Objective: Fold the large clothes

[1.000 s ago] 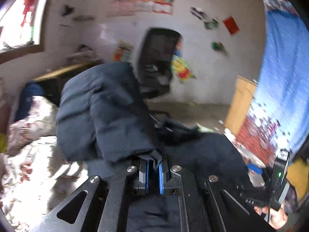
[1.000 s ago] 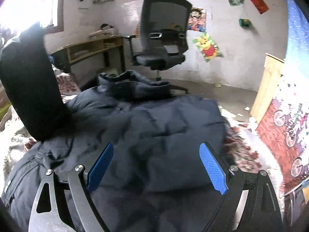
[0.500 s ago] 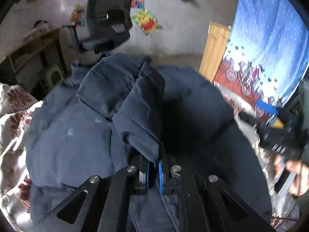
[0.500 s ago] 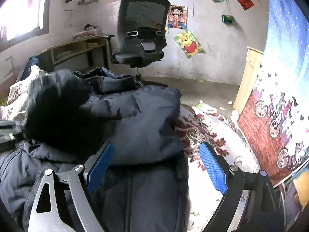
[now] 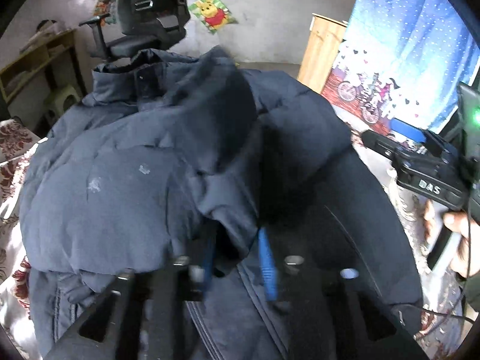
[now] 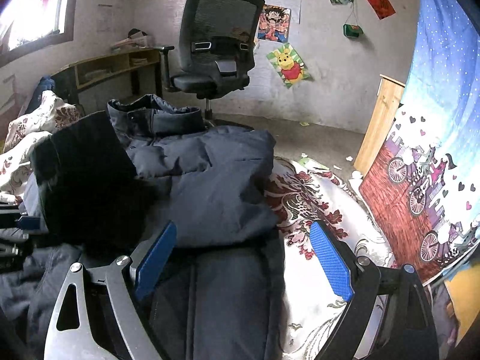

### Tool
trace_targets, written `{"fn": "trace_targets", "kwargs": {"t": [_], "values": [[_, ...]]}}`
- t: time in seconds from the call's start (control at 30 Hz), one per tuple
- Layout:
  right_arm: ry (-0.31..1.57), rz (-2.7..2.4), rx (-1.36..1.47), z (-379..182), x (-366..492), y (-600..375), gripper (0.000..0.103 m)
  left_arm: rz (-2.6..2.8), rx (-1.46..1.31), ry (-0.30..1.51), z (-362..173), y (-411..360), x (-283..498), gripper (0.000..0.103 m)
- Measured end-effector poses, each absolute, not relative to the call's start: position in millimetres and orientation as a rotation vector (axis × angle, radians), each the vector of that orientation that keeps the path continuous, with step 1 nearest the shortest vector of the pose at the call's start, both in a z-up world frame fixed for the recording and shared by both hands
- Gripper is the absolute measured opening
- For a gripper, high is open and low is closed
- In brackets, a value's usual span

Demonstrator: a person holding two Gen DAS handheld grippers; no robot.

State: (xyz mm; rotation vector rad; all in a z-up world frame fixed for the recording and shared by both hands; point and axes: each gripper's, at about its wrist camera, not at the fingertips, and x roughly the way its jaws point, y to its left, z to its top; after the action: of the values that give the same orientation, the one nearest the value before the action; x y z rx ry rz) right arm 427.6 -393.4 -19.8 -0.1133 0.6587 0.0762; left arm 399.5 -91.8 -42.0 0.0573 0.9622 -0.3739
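Note:
A dark navy puffer jacket [image 5: 114,186] lies spread on the bed, collar toward the far end. It also shows in the right wrist view [image 6: 216,186]. One sleeve [image 5: 222,138] is folded across the jacket's chest. My left gripper [image 5: 237,258] is over the sleeve cuff with its blue pads apart; the cuff lies loose between them. My right gripper [image 6: 240,258] is open and empty over the jacket's right side, near the bed edge. The right gripper's body also shows in the left wrist view [image 5: 426,168].
The bed has a red and white floral cover [image 6: 315,210]. A black office chair [image 6: 216,48] and a wooden desk [image 6: 114,66] stand beyond the bed. A wooden board [image 6: 381,123] and a blue printed curtain [image 6: 435,150] are at the right.
My left gripper carried the sleeve from raised at the left down across the jacket's chest, then opened off the cuff. My right gripper stayed open, shifting slightly to the jacket's right.

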Motion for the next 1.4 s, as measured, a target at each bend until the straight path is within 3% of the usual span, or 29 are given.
{"fn": "trace_targets", "kwargs": {"t": [0.07, 0.17, 0.43, 0.63, 0.77, 0.83, 0.97, 1.0, 1.2, 1.4], "values": [[0.661, 0.078, -0.079, -20.1, 424.6, -397.7, 0.087, -0.409, 0.053, 0.959, -39.5, -94.1, 393.9, 0.068], [0.663, 0.096, 0.012, -22.9, 421.9, -408.8, 0.087, -0.435, 0.091, 0.923, -31.5, -96.3, 379.9, 0.083], [0.707, 0.331, 0.385, -44.6, 421.8, -430.7, 0.087, -0.186, 0.154, 0.938, -34.0, -74.1, 377.6, 0.084], [0.826, 0.443, 0.363, -70.3, 425.5, -382.8, 0.087, 0.002, 0.159, 0.937, -42.2, -46.7, 386.0, 0.087], [0.915, 0.475, 0.337, -84.1, 432.7, -352.5, 0.065, 0.044, 0.152, 0.918, -43.5, -31.6, 386.5, 0.092], [0.959, 0.452, 0.340, -93.6, 438.5, -345.9, 0.064, 0.054, 0.148, 0.917, -43.4, -25.6, 388.6, 0.092], [0.971, 0.448, 0.400, -98.9, 436.5, -345.4, 0.052, 0.072, 0.137, 0.908, -41.3, -16.9, 383.4, 0.093], [0.969, 0.449, 0.404, -98.0, 436.4, -344.8, 0.041, 0.077, 0.135, 0.906, -41.2, -15.3, 382.9, 0.094], [0.951, 0.493, 0.416, -88.4, 435.6, -338.4, 0.016, 0.095, 0.108, 0.895, -39.0, -5.2, 382.9, 0.096], [0.831, 0.447, 0.362, -46.4, 424.9, -348.0, 0.012, 0.103, 0.109, 0.880, -33.3, 2.4, 382.4, 0.096]]}}
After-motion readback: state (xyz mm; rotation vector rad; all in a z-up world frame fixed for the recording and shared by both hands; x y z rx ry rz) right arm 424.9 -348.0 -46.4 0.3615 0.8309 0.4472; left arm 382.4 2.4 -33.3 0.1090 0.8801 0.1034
